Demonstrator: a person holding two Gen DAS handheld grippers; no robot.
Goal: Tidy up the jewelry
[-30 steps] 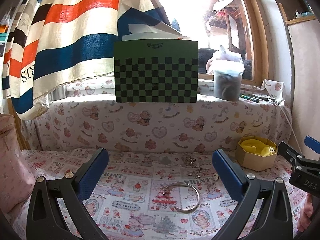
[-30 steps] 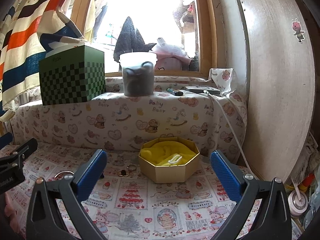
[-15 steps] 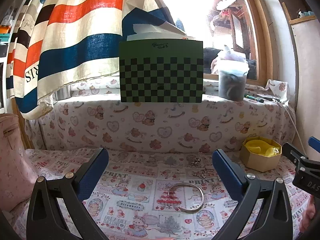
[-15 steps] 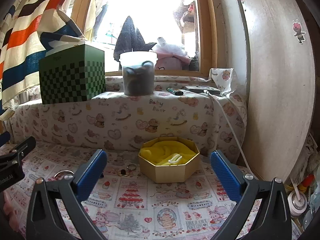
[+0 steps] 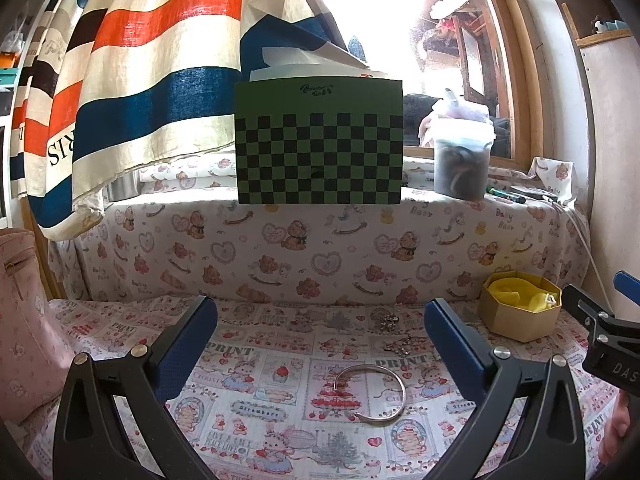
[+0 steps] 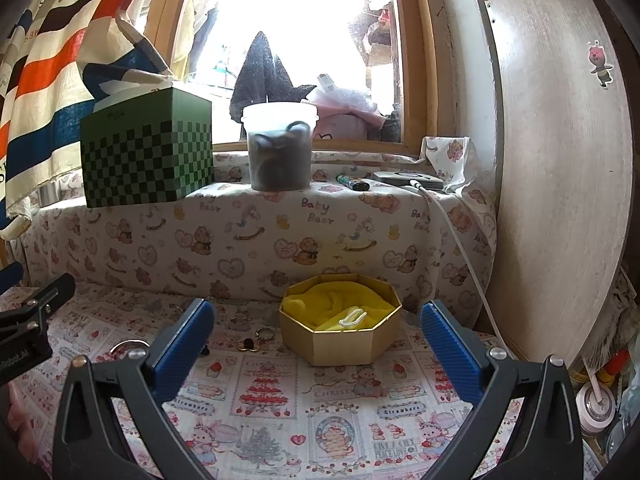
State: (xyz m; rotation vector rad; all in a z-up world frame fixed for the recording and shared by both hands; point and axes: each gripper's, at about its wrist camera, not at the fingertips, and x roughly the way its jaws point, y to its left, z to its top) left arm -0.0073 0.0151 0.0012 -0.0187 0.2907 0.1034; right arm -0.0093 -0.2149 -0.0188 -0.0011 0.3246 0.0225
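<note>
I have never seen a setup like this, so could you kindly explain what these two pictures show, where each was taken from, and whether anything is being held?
There is no robot here. A person holds a two-fingered tool in each hand, and a wide-angle camera on each one looks forward along its blue-padded fingers.

One picture comes from the left hand-held gripper. Its fingers are spread wide and hold nothing. A silver bangle lies on the patterned cloth between them, with small jewelry pieces farther back.

The other comes from the right hand-held gripper, also open and empty. It faces a gold box lined with yellow fabric; a small white piece lies inside. A ring sits on the cloth to the left of the box.

A green checkered box stands on the ledge behind.
</note>
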